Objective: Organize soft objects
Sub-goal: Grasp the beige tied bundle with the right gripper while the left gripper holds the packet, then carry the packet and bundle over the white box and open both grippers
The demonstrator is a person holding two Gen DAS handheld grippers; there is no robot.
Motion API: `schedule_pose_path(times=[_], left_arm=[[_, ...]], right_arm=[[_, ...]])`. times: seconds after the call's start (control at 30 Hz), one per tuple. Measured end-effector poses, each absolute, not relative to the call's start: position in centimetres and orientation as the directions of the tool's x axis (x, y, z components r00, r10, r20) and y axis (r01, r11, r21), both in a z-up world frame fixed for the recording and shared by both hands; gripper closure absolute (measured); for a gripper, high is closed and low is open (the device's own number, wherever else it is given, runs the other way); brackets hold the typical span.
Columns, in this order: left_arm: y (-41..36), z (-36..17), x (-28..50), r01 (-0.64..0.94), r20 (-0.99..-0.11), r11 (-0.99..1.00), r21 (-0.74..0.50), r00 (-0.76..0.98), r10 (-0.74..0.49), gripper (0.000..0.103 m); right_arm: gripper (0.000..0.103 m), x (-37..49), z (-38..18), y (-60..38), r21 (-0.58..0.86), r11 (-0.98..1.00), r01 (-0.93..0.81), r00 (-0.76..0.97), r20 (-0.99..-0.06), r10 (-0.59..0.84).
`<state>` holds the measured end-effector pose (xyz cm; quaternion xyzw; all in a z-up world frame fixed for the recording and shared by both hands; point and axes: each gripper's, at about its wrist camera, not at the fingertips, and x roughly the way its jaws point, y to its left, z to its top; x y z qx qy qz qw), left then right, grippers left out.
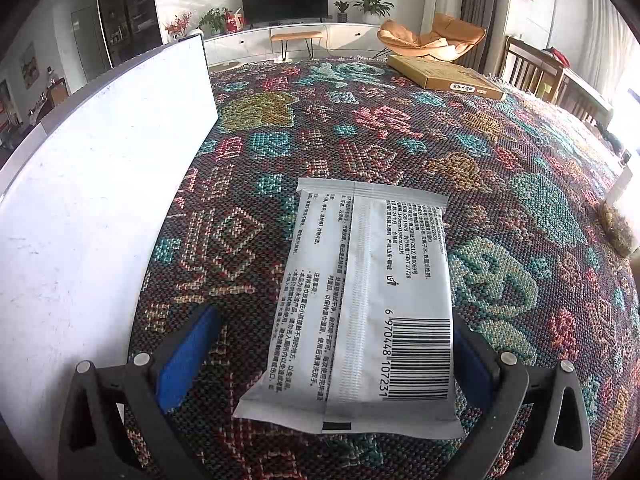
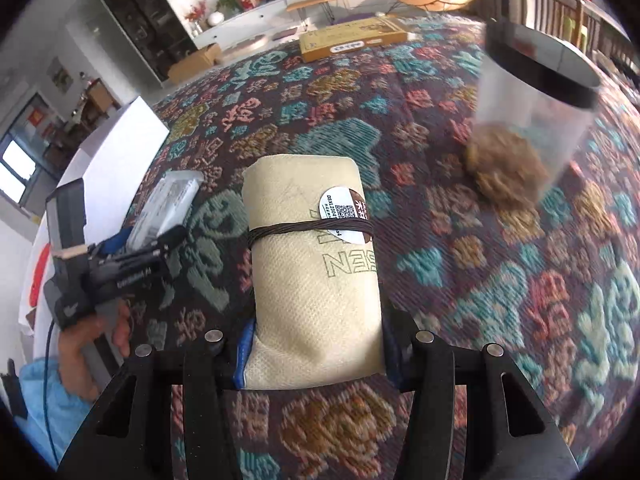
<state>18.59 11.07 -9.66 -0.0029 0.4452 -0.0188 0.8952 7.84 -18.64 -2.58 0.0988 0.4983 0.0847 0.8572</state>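
A grey wet-wipes packet (image 1: 362,300) with a barcode lies on the patterned cloth (image 1: 380,128), between the open jaws of my left gripper (image 1: 332,356). Its right blue pad touches the packet's edge; the left pad (image 1: 188,356) stands apart from it. My right gripper (image 2: 316,352) is shut on a beige tissue pack (image 2: 316,264) bound with a brown band, held just over the cloth. The left gripper (image 2: 120,264) and the wipes packet (image 2: 168,208) also show in the right wrist view, at the left.
A white box (image 1: 92,200) stands close on the left of the wipes packet. A flat cardboard box (image 1: 444,76) lies at the far edge. A clear jar with a black lid (image 2: 532,112) holding a brown fuzzy lump stands at the right.
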Motion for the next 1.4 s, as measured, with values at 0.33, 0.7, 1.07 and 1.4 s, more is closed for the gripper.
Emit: schedule_pose_path(times=[0.33,0.7,1.07,1.4], left_arm=[[11.1,-9.6,18.6,0.031,-0.797,0.999,-0.022,0.603,-0.037,0.0],[11.1,-9.6,18.6,0.031,-0.797,0.999,-0.023,0.603,-0.037,0.0],[11.1,-9.7,18.6,0.038,-0.801,0.999,-0.025,0.597,-0.043,0.0],[8.6,-9.1,19.1,0.166,-0.876,0.985,0.049,0.481,-0.037,0.0]], right_arm=[[0.049,11.5,-1.4,-35.7,-0.045,0.965,0.257,0.588,-0.786,-0.193],[0.032,13.5,-3.3,-39.0,0.072,0.953,0.295,0.602,-0.788,-0.127],[0.025,8.5,-4.0,-39.3,0.075,0.95,0.303,0.607,-0.783,-0.132],[0.025,12.1,-1.3,-39.8,0.064,0.977,0.205,0.52,-0.852,-0.053]])
